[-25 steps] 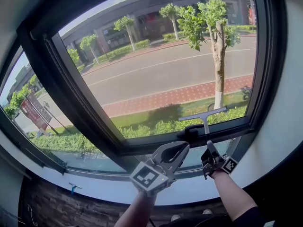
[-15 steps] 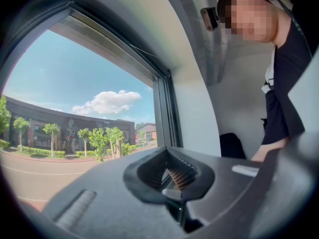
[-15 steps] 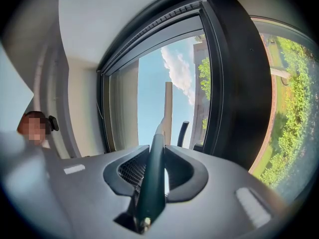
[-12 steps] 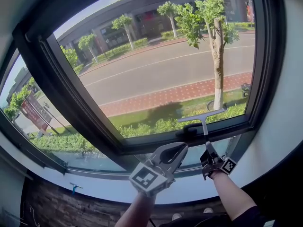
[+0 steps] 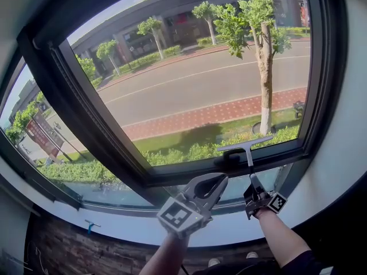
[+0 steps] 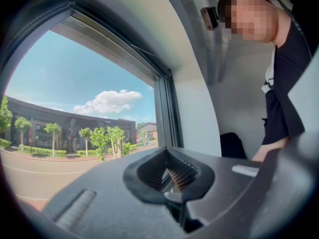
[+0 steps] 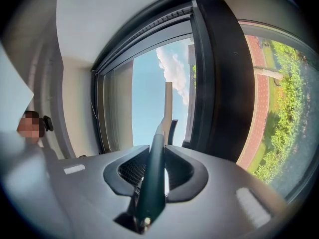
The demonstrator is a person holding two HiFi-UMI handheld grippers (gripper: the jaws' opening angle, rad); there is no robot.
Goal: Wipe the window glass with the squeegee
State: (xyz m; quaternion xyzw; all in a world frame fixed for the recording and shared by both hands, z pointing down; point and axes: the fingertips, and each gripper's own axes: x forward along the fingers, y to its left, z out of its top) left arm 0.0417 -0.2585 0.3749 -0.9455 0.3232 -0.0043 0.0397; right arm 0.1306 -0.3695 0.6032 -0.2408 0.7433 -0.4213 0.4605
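Note:
The squeegee [image 5: 245, 146] has a light T-shaped blade on a thin dark handle. Its blade lies against the lower right of the big window glass [image 5: 195, 85], just above the dark bottom frame [image 5: 189, 169]. My right gripper [image 5: 253, 184] is shut on the handle's lower end; in the right gripper view the dark handle [image 7: 152, 183] runs up between the jaws of that gripper [image 7: 158, 176]. My left gripper [image 5: 217, 182] hangs shut and empty to the left of it, in front of the lower pane; the left gripper [image 6: 172, 178] shows closed jaws with nothing between them.
A slanted dark mullion [image 5: 86, 107] splits the window from a left pane. A white sill [image 5: 114, 225] runs below, with a small blue object [image 5: 89, 227] on the dark brick under it. A white wall [image 5: 347, 148] closes the right side.
The squeegee blade has slipped a little lower on the glass, toward the bottom frame. Both grippers have hardly moved.

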